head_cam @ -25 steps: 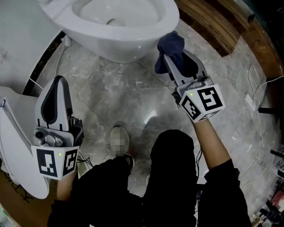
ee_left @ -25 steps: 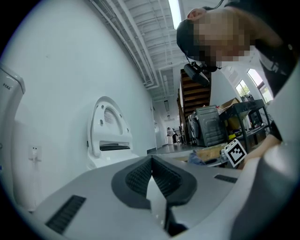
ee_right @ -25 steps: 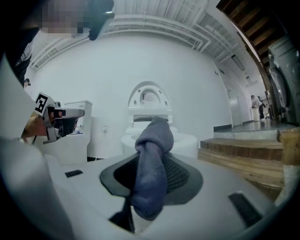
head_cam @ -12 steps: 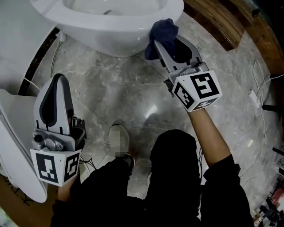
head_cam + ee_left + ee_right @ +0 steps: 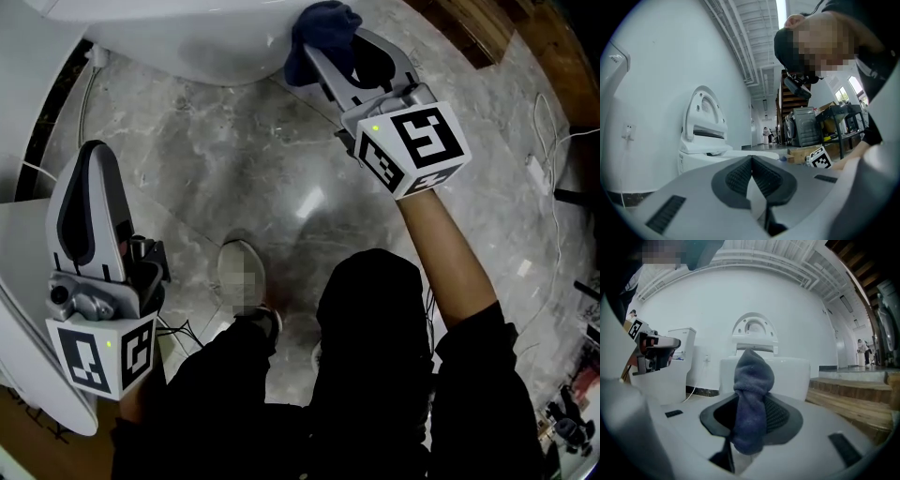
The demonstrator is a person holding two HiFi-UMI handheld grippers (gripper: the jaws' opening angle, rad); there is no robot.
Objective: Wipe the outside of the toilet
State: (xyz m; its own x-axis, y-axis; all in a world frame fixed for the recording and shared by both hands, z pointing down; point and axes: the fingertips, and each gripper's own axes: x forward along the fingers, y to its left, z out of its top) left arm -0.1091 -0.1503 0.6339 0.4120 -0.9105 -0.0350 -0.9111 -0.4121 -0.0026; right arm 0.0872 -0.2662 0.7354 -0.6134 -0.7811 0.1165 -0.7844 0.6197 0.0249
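Head view: The right hand-held gripper (image 5: 326, 52) is extended forward to the outer wall of the toilet (image 5: 187, 42), near the top edge of the view. Its jaws are clamped on a dark blue cloth (image 5: 322, 26), and the cloth lies against the bowl's outer wall. The left hand-held gripper (image 5: 89, 169) is held low at the left, well apart from the bowl, above the grey marble floor (image 5: 234, 169).

Left gripper view: The jaws of the left hand-held gripper (image 5: 751, 163) are pressed together, ribbed pads touching, with nothing between them. Beyond them stands the toilet (image 5: 705, 152) with its lid (image 5: 704, 112) raised. The marker cube (image 5: 819, 158) of the right hand-held gripper shows at the right.

Right gripper view: The jaws of the right hand-held gripper (image 5: 752, 408) are closed on the cloth (image 5: 752, 378), which bunches upward past the jaw tips. Directly behind it is the white front of the toilet (image 5: 792, 373), lid (image 5: 753, 333) upright. The left hand-held gripper (image 5: 655, 350) appears at the left edge.
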